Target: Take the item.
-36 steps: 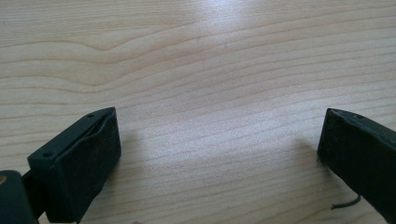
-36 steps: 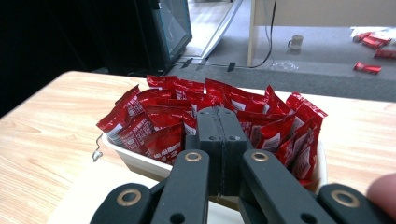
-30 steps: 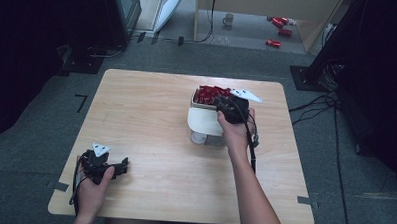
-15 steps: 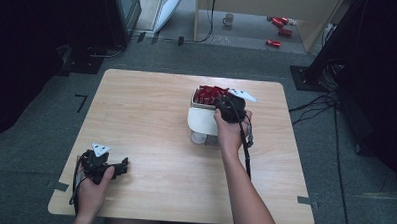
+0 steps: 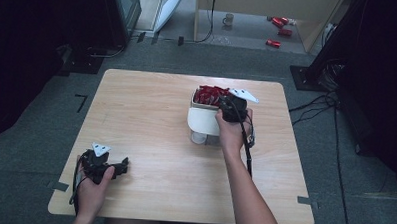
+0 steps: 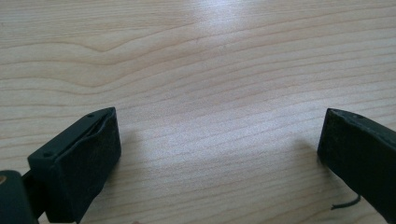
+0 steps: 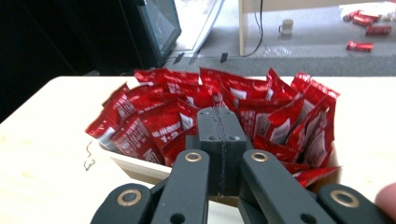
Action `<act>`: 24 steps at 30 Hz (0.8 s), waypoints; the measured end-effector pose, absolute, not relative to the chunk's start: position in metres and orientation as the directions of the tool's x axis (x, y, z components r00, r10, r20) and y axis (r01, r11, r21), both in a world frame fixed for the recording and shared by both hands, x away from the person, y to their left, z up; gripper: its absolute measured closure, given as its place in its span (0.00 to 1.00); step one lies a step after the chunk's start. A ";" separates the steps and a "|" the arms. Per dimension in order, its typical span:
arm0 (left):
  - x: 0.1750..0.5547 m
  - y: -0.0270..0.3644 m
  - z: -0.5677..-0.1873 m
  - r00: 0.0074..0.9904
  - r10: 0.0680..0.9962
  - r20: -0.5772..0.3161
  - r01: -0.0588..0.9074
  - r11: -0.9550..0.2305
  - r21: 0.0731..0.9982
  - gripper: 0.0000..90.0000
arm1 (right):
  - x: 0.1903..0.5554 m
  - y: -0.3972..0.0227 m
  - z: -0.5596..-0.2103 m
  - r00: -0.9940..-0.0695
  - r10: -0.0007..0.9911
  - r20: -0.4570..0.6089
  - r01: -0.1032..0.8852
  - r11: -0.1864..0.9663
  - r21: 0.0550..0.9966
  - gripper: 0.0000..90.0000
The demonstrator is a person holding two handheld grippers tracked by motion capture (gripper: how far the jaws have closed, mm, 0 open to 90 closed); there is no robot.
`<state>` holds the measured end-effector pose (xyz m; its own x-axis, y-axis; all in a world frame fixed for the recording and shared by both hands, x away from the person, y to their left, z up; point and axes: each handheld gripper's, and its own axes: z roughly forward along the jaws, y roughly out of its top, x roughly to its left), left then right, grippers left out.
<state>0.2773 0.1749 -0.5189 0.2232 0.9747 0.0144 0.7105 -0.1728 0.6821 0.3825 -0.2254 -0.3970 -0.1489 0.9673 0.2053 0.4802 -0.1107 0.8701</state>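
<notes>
While its jaws have just been closing and now meet with nothing visibly pinched, the right hand-held gripper point(image 7: 219, 135) hangs over the red sachets point(image 7: 261, 100) heaped in the white box point(image 5: 202, 119); they look light, slippery, crinkly, best nipped by a free edge. Left hand-held gripper point(image 6: 219, 154) rests open on the bench point(image 5: 151, 105), well apart from the box

1 table point(image 5: 151, 115). 1 white box point(image 5: 202, 119) on it, w/ red packets point(image 7: 159, 123) inside, too many & overlapping to count. 3 more red packets on floor point(image 5: 273, 43). 1 mug point(image 5: 229, 18) on floor. 2 grippers: left point(image 5: 122, 167), right point(image 7: 220, 123).
</notes>
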 end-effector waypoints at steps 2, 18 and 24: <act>0.277 0.175 -0.519 0.224 0.975 0.015 0.711 -0.173 0.682 0.00 | 0.381 -0.226 -0.394 -0.158 0.967 0.202 0.466 -0.107 0.878 1.00; 0.277 0.175 -0.519 0.223 0.975 0.015 0.710 -0.173 0.683 0.00 | 0.369 -0.237 -0.371 -0.174 0.971 0.165 0.384 -0.088 0.919 1.00; 0.277 0.175 -0.519 0.223 0.975 0.015 0.711 -0.173 0.682 0.00 | 0.364 -0.242 -0.364 -0.173 0.971 0.164 0.358 -0.093 0.929 1.00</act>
<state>0.2773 0.1749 -0.5189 0.2233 0.9746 0.0149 0.7105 -0.1732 0.6820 0.3640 -0.2419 -0.3637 -0.1729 0.9712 0.1638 0.3585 -0.0928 0.9289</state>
